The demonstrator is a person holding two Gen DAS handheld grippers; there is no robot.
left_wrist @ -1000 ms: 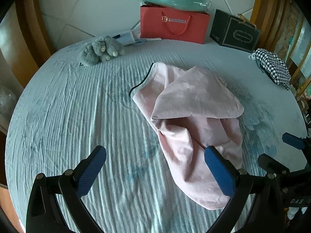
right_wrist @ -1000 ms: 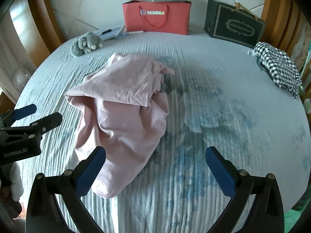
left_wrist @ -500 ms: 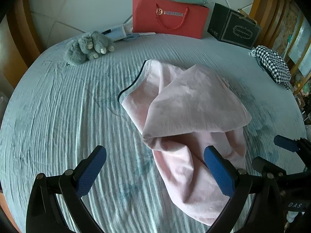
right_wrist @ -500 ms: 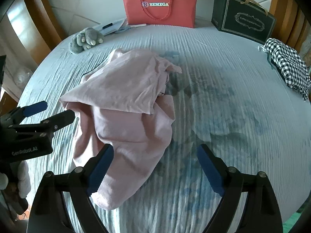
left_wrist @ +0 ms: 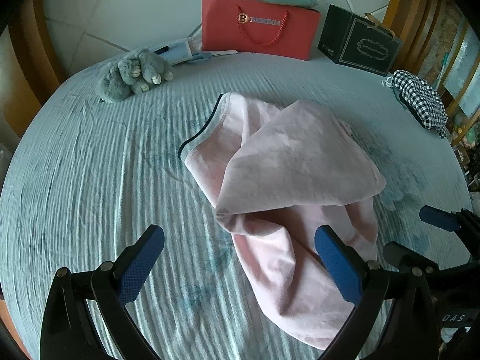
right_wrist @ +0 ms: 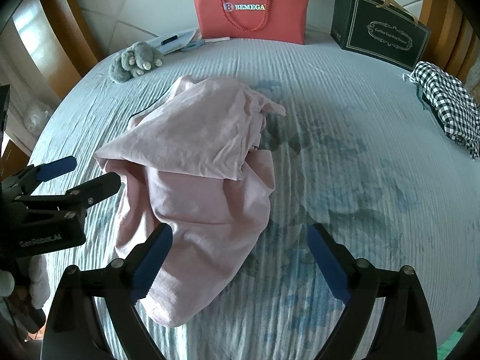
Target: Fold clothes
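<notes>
- Blue-padded left gripper point(left_wrist: 240, 264): jaws spread, empty, hovering above the bedsheet.
- Blue-padded right gripper point(right_wrist: 240, 258): jaws just reopening, nothing between.
- Crumpled pink cotton garment point(right_wrist: 198, 174): on striped pale-blue bedsheet point(right_wrist: 345, 156), long axis running away, near hem between both grippers.

Matt pink cloth garment point(left_wrist: 288, 180) on ribbed bedspread point(left_wrist: 90, 165) — glossy red paper bag point(left_wrist: 258, 30).

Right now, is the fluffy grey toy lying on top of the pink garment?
No, the grey toy sits apart on the striped bedspread, clear of the crumpled pink garment nearer the middle.
</notes>
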